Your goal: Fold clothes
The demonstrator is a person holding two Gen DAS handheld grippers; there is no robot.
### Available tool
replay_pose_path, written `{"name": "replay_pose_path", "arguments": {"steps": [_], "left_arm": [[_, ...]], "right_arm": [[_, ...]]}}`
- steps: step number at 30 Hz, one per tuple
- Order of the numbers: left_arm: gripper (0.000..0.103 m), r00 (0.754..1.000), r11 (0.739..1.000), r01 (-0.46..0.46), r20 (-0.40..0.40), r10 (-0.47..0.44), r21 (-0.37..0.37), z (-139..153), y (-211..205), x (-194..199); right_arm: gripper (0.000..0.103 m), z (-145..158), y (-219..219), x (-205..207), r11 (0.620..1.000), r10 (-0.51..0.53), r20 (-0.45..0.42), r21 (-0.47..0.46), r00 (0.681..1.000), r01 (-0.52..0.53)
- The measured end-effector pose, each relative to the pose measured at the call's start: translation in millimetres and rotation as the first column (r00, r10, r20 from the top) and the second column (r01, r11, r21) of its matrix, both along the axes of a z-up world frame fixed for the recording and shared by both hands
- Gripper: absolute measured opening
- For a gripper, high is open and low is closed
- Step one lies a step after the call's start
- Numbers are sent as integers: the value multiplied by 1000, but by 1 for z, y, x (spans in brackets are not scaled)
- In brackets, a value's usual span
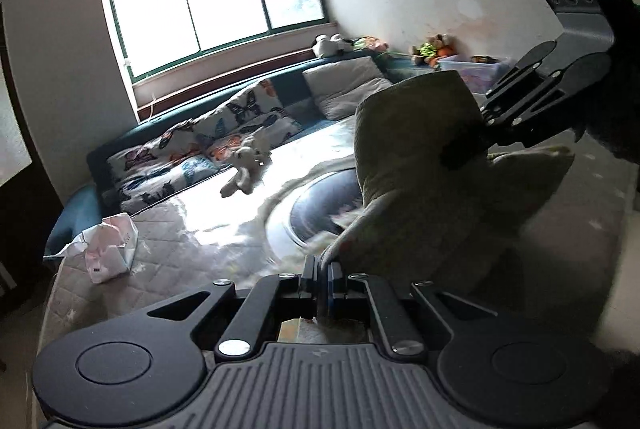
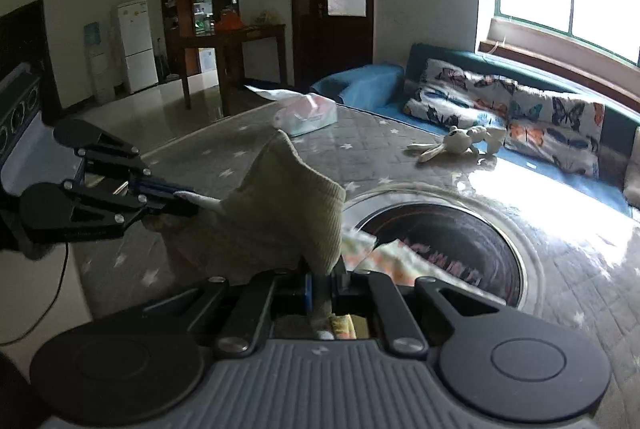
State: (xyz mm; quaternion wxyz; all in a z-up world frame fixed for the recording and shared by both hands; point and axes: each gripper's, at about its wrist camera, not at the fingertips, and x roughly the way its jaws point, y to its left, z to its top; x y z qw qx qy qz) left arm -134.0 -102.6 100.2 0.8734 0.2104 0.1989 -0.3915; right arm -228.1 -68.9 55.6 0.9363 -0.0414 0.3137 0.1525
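A pale green ribbed garment (image 1: 424,157) hangs bunched in the air between my two grippers, above a grey quilted table cover. My left gripper (image 1: 322,271) is shut on one edge of it, with cloth pinched between the jaws. My right gripper (image 1: 468,149) is shut on the opposite edge, coming in from the upper right. In the right wrist view the same garment (image 2: 280,213) rises from my right gripper (image 2: 322,283), and my left gripper (image 2: 188,199) holds its far edge at the left. A patterned inner layer (image 2: 384,253) shows under the garment.
A round dark cooktop (image 2: 452,249) is set into the table under the garment. A tissue pack (image 2: 308,113) and a plush rabbit (image 2: 456,141) lie on the cover. A sofa with butterfly cushions (image 2: 512,113) runs under the window. A wooden table (image 2: 232,45) and fridge (image 2: 136,45) stand beyond.
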Motion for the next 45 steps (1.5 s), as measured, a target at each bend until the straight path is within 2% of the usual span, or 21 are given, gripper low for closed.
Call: {"name": "replay_pose_path", "arguments": {"steps": [6, 11, 14, 17, 20, 22, 27, 31, 34, 36, 37, 41, 42, 43, 45], "left_arm": [[5, 992, 998, -51, -118, 54, 29, -15, -22, 79], [7, 974, 993, -92, -202, 105, 70, -45, -36, 124], [10, 960, 988, -122, -241, 141, 91, -65, -42, 141], [22, 951, 983, -158, -256, 176, 90, -74, -41, 146], [32, 950, 980, -181, -243, 195, 79, -72, -37, 143], [43, 952, 977, -199, -221, 211, 76, -69, -34, 141], [56, 950, 967, -249, -184, 254, 50, -57, -27, 138], [56, 945, 956, -289, -143, 294, 54, -51, -25, 140], [54, 925, 938, -342, -155, 347, 60, -50, -19, 147], [54, 920, 934, -352, -161, 356, 52, -47, -17, 146], [50, 922, 936, -349, -162, 352, 48, -45, -17, 144], [44, 940, 961, -277, -203, 273, 10, -37, -30, 129], [43, 946, 969, -247, -217, 242, 3, -37, -36, 125], [40, 950, 976, -217, -231, 210, -3, -36, -43, 121], [40, 956, 987, -162, -248, 155, -8, -37, -56, 115]], "right_arm": [[7, -10, -15, 73, 1000, -19, -67, -15, 998, 18], [9, -50, -24, 118, 997, -78, -115, 4, 990, 79], [15, -73, -30, 132, 991, -127, -123, 15, 984, 130], [24, -82, -39, 128, 984, -174, -88, 24, 981, 177], [24, -83, -52, 118, 972, -230, -67, 37, 971, 233], [24, -84, -63, 103, 963, -264, -69, 40, 962, 267], [25, -95, -90, 66, 935, -342, -107, 59, 934, 349], [25, -105, -100, 54, 921, -369, -133, 78, 920, 381], [25, -109, -104, 55, 911, -382, -140, 107, 913, 398], [25, -111, -108, 57, 903, -389, -145, 138, 910, 408], [25, -111, -111, 58, 898, -392, -149, 154, 908, 413], [22, -117, -118, 68, 877, -410, -181, 191, 894, 441], [19, -119, -119, 71, 873, -414, -190, 194, 890, 448], [9, -121, -118, 73, 871, -418, -196, 190, 887, 452], [5, -119, -113, 73, 874, -435, -165, 160, 885, 460]]}}
